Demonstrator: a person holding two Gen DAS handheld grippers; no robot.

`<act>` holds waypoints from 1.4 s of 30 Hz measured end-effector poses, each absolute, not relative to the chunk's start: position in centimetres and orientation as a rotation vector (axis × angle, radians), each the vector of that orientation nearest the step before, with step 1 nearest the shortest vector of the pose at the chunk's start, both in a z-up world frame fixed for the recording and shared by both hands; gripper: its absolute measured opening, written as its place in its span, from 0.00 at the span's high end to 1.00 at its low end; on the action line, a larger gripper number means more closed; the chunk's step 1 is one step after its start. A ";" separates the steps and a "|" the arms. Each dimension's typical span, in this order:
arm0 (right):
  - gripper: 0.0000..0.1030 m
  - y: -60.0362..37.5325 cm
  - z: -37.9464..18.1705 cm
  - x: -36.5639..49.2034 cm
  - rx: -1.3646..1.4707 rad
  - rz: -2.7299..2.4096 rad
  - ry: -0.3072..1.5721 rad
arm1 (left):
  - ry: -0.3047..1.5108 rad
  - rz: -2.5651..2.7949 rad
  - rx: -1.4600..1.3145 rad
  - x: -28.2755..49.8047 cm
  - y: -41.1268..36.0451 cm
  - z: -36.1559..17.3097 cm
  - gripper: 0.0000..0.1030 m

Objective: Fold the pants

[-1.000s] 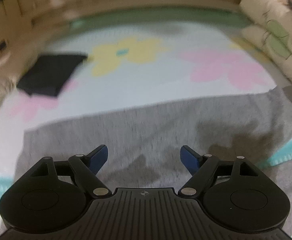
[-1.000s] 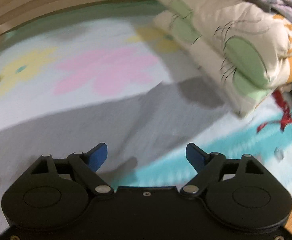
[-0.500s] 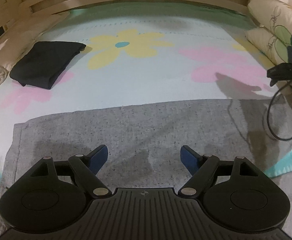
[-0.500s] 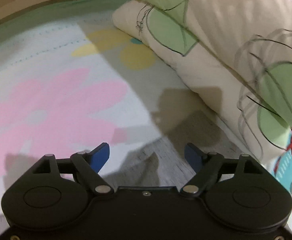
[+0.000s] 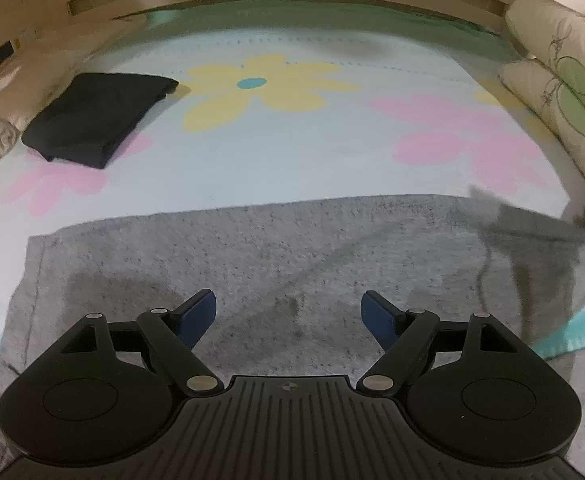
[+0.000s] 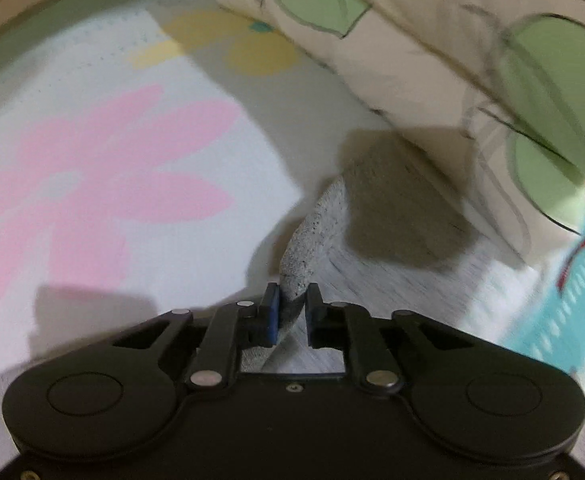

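Right gripper (image 6: 292, 308): bottom centre of the right wrist view; jaws closed on a raised pinch of the grey pants (image 6: 312, 228), a ridge of cloth running up and away from them.
Left gripper (image 5: 288, 316): bottom centre of the left wrist view; jaws wide apart, holding nothing, hovering over the middle of the pants (image 5: 292, 256).
Pants: spread flat on the bed (image 5: 292, 160), long axis running left to right across the left view; far edge straight, left end squared off at mid left.
Key relation: the right gripper has the right end, lifted at the frame's right edge and blurred there; the free left end lies to the left of the open jaws, nearer the left gripper.
Likely step: carry the held end leftward over the length.
Farther: folded black cloth (image 5: 96, 120) upper left; quilt (image 6: 432, 40) upper right.
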State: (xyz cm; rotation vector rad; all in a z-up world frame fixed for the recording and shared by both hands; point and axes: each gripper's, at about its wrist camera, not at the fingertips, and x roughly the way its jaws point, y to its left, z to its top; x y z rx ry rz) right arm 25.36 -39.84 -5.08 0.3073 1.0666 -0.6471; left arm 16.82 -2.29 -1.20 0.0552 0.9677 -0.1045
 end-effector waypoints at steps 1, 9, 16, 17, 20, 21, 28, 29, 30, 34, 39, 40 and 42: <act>0.83 -39.6 -4.5 24.0 0.306 -0.640 1.065 | 0.970 -0.109 0.044 16.8 -2.2 -1.2 0.23; 0.83 -38.3 -2.8 13.7 0.430 -0.617 1.088 | 0.966 -0.140 -0.005 17.0 -2.0 -1.1 0.23; 0.83 -37.3 -4.9 9.0 0.519 -0.585 1.169 | 1.020 -0.098 -0.072 19.7 -1.3 -2.6 0.23; 0.83 -37.4 -5.1 8.9 0.523 -0.583 1.169 | 1.034 -0.085 -0.097 20.3 -1.0 -3.0 0.23; 0.83 -37.7 -5.0 9.2 0.532 -0.571 1.171 | 1.077 -0.042 -0.132 22.4 -0.5 -4.2 0.23; 0.83 -38.1 -5.0 9.3 0.534 -0.568 1.168 | 1.086 -0.021 -0.133 22.9 -0.4 -4.5 0.23; 0.82 -37.8 -5.3 8.9 0.519 -0.554 1.173 | 1.158 0.041 -0.156 26.2 -0.3 -6.7 0.23; 0.82 -37.9 -5.4 8.9 0.525 -0.552 1.176 | 1.168 0.035 -0.170 26.5 -0.2 -7.0 0.23; 0.82 -38.1 -5.6 8.9 0.534 -0.550 1.178 | 1.182 0.030 -0.186 26.9 -0.2 -7.3 0.23; 0.82 -38.5 -5.5 8.6 0.562 -0.541 1.175 | 1.203 0.005 -0.262 28.4 0.1 -8.1 0.63; 0.82 -38.7 -5.3 8.4 0.582 -0.538 1.169 | 1.131 0.002 -0.283 28.1 0.5 -5.9 0.94; 0.82 -38.7 -5.2 8.4 0.582 -0.535 1.167 | 1.105 -0.003 -0.259 27.5 0.4 -4.9 0.94; 0.82 -38.9 -4.9 8.4 0.587 -0.530 1.155 | 1.067 -0.010 -0.210 25.9 0.2 -2.7 0.94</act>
